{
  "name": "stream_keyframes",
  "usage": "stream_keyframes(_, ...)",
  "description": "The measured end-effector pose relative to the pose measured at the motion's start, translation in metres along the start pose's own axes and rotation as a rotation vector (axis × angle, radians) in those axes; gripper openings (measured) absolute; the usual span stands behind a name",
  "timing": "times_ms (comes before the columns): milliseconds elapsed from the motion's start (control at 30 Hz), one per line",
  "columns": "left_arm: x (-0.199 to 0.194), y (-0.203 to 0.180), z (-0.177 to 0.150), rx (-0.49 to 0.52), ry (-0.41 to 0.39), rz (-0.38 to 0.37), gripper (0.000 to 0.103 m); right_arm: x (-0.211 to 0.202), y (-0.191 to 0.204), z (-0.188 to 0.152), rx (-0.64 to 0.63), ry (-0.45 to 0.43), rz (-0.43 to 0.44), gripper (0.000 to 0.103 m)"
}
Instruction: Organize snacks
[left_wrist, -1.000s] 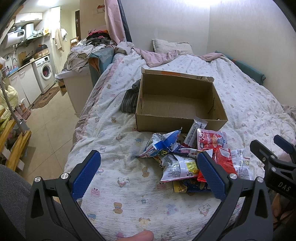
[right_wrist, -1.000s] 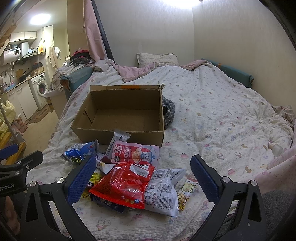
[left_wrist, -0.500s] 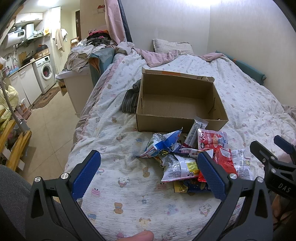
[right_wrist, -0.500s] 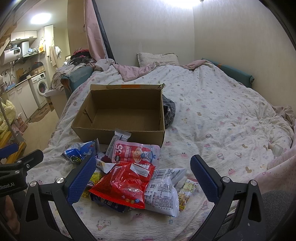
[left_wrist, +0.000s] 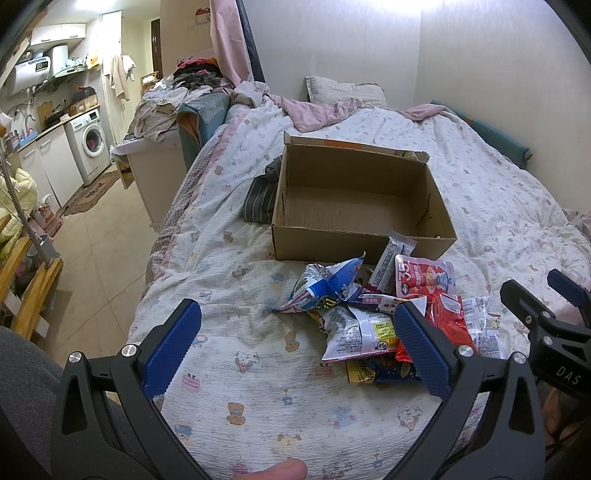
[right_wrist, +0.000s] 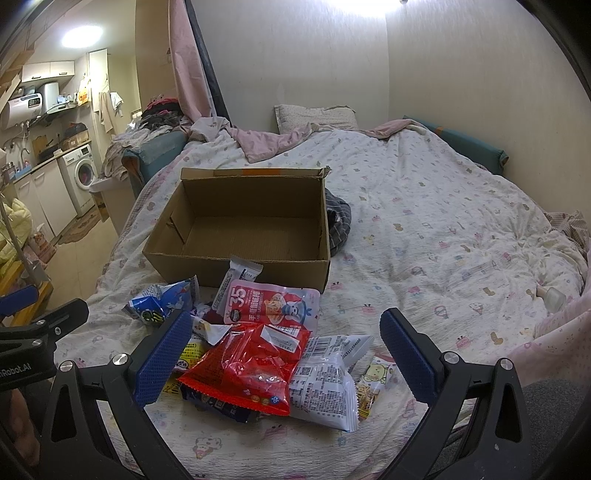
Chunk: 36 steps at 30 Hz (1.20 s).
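Left gripper (left_wrist: 295, 350) and right gripper (right_wrist: 280, 354): fingers spread wide, gripping nothing, above the cartoon-print quilt (left_wrist: 258, 387). Snack packets (right_wrist: 258, 354) heaped on quilt, red bag (right_wrist: 247, 365) on top. Beyond, against heap: open cardboard box (right_wrist: 243, 266), then pillow (right_wrist: 314, 114).

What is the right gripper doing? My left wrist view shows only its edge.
Observer: The right gripper is open and holds nothing. The red bag shows framed between its fingers.
Operator: Anything to the right of that bag?
Observer: A white barcode packet, partly under the red bag.
Operator: And past that?
Observer: A small yellow cartoon packet lies beside the white one on the quilt.
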<state>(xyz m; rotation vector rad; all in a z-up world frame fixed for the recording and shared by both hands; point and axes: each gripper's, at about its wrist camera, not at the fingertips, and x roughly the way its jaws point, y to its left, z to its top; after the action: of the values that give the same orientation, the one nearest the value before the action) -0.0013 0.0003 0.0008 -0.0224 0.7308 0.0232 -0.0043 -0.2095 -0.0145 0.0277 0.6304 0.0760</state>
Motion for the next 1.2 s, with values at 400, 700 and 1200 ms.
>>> stream_keyframes(400,0.002,0.0,0.0,0.0,0.002,-0.002,0.103,0.0,0.0,0.0,-0.001,0.002,0.0,0.103)
stream_keyframes(700,0.004,-0.001,0.0,0.002,0.013,-0.017,0.103,0.002,-0.005,0.004,0.026,0.02,0.011,0.103)
stream_keyframes(1200,0.013,0.019,0.001,-0.073,0.085,0.021,0.103,0.107,-0.048,0.011,0.363,0.688,0.385,0.09)
